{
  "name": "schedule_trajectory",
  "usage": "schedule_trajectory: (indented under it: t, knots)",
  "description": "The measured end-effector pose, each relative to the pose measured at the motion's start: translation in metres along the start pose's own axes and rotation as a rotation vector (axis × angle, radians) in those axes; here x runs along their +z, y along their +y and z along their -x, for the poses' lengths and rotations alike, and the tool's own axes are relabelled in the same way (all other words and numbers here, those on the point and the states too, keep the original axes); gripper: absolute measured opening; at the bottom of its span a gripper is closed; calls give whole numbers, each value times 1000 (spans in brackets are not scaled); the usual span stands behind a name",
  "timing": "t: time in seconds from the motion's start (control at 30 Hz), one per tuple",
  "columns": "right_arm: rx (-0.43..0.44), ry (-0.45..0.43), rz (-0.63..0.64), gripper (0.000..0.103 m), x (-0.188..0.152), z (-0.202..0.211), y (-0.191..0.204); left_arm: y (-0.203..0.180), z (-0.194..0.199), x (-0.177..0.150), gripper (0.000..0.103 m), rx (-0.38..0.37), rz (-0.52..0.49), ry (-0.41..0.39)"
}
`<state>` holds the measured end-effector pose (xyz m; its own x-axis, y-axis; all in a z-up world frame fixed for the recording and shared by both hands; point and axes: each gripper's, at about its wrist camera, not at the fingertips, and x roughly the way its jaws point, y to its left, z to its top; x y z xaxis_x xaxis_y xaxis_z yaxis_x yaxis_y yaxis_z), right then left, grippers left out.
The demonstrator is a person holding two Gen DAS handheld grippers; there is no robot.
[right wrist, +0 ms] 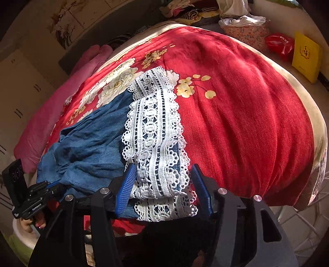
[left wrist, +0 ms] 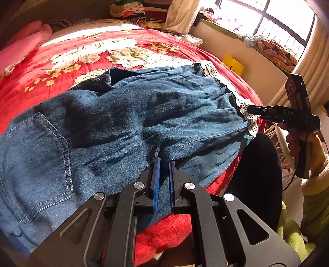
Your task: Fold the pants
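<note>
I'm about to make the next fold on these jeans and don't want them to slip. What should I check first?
1. Left gripper shut on the jeans: ok.
2. Right gripper gripping the lace hem: not ok, jaws open with the lace between them.
3. Jeans on the red blanket: ok.
4. Legs smooth: not ok, wrinkled.
5. Hems aligned: cannot tell.

Home bedroom: bed with red floral plush blanket [left wrist: 127,47], pink folded quilt [left wrist: 22,45], barred sunlit window [left wrist: 283,18] with cream curtain [left wrist: 316,67], clothes pile [left wrist: 131,9].
</note>
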<state>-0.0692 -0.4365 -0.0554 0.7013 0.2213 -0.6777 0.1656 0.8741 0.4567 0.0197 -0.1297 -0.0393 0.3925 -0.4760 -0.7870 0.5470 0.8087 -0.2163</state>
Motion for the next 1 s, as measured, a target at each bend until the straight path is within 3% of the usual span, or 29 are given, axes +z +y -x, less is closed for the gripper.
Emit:
schedule_trajectory:
  t: [0.03,0.07,0.17,0.47,0.7,0.87,1.0]
  knots:
    - [6,-3,3,48,-1,0,0,-1,-1,0,2,8,-4,2]
    - [2,-1,8,29,-2,-1,1,-3,-2,0,2,17,-7,2]
    - [26,-25,9,22,0,5,1,-7,-3,1,2,37,-18,7]
    - [47,-58,59,21,-2,32,3,-13,19,-4,0,1,-30,4]
    - [-20,50,78,22,-23,5,-4,-16,2,-23,0,15,-59,82]
    - [8,-59,58,30,-18,34,4,-15,0,-21,0,10,-61,76]
    - [-20,-141,108,34,-14,49,24,-17,0,-23,4,15,-68,79]
